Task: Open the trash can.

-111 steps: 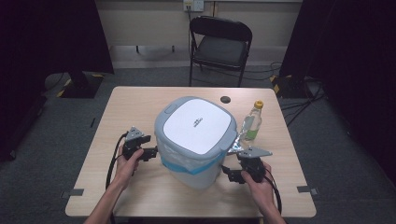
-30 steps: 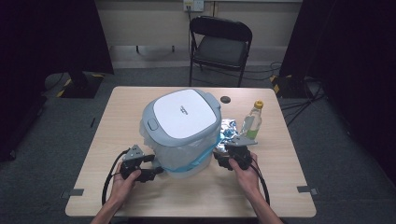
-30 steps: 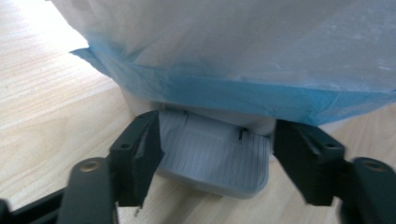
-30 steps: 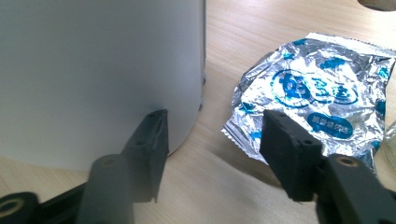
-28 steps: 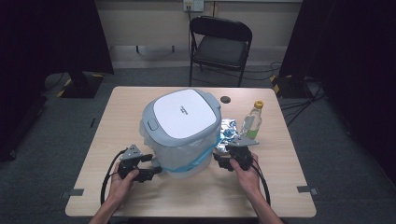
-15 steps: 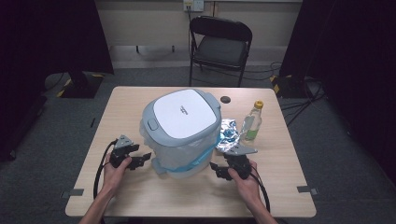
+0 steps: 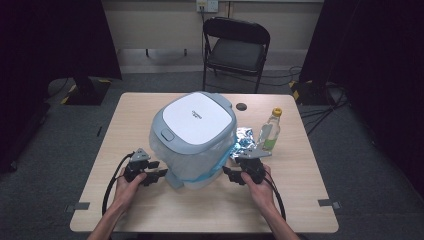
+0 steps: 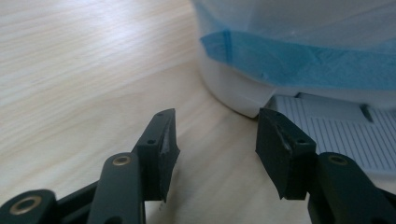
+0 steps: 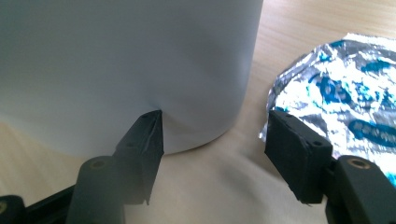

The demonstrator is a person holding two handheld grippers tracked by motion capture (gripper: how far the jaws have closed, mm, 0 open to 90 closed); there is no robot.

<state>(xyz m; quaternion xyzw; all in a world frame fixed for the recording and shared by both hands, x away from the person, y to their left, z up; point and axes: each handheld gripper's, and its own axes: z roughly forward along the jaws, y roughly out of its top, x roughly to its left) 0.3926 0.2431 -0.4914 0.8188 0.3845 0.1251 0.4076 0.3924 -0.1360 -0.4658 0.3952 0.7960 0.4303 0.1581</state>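
Blue-banded liner bag [image 7: 210, 172] wraps the white-lidded bin [image 7: 194, 137], centre of the worktop [image 7: 300, 200]. Your left tool [image 7: 159, 175], jaws just narrowing w/ nothing between, and right tool [image 7: 229, 174], also agape, flank its base, prob. to tug the bag.

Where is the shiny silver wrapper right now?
In the high view, the silver wrapper lies flat on the table, right of the bin and just left of the bottle.
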